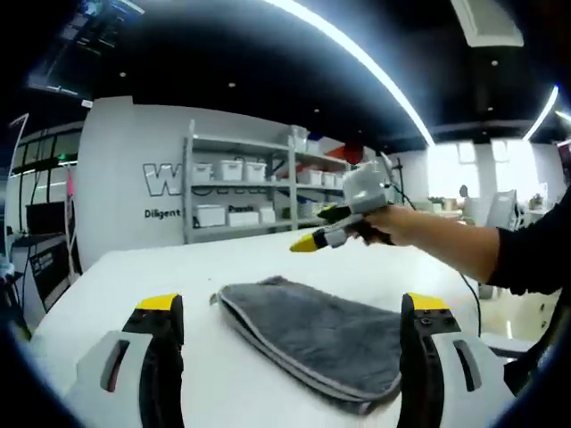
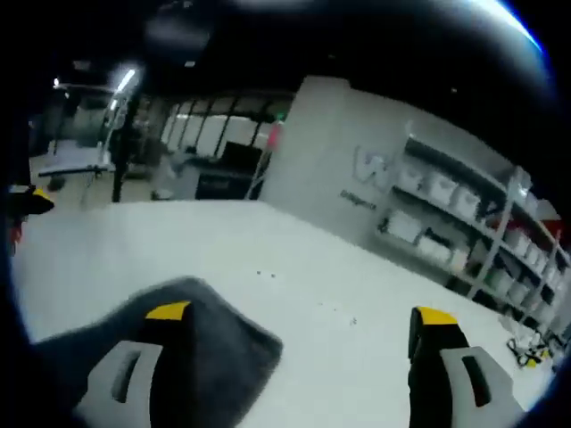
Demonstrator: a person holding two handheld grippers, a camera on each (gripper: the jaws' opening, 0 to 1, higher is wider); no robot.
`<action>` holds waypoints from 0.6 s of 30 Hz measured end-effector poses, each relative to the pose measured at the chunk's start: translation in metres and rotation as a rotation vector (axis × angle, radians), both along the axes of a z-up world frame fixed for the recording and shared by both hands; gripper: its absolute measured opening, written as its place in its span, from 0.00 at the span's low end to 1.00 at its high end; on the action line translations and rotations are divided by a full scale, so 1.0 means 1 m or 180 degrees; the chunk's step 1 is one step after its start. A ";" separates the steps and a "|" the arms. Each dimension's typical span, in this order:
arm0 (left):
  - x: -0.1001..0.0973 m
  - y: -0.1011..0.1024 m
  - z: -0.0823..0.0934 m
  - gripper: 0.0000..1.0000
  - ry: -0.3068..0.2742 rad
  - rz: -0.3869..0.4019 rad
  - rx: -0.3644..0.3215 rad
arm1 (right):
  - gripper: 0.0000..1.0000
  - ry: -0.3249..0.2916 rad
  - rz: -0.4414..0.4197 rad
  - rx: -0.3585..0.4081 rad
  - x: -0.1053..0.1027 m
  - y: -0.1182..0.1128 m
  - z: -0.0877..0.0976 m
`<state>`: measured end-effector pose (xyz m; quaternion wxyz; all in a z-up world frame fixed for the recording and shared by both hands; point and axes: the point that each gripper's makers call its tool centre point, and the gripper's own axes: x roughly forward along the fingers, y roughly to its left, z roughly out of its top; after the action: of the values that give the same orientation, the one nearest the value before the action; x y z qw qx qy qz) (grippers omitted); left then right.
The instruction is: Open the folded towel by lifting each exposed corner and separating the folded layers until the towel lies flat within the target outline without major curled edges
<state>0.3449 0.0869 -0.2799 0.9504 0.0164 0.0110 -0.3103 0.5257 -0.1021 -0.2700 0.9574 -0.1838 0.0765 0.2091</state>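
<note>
1. Towel (image 1: 308,334): grey, folded double, lying on the white counter (image 1: 134,272); no layer opened yet, so all unfolding remains.
2. Left tool (image 1: 291,308): jaws wide apart, holding nothing, short of the towel.
3. Right tool (image 2: 302,314): jaws wide apart, empty, over the towel's corner (image 2: 227,343).
4. Target outline: cannot tell.

Towel (image 1: 312,334): grey cloth, plush matt pile, a smoother stitched hem along its edge. Table (image 1: 134,272): white, smooth, faint sheen. Left gripper (image 1: 294,312) and right gripper (image 2: 294,321): jaws of pale grey plastic with yellow tips, smooth. Shelving rack (image 1: 241,187): grey painted metal, holding white plastic bins.
</note>
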 end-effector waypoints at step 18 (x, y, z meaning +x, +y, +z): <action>-0.014 0.012 0.004 1.00 -0.0058 0.0051 0.0017 | 1.00 -0.0419 -0.0128 0.0178 -0.126 -0.015 -0.001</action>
<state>0.3305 0.0987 -0.2757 0.9529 0.0218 0.0033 -0.3025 0.3994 -0.1174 -0.2708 0.9692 -0.1687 0.0112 0.1793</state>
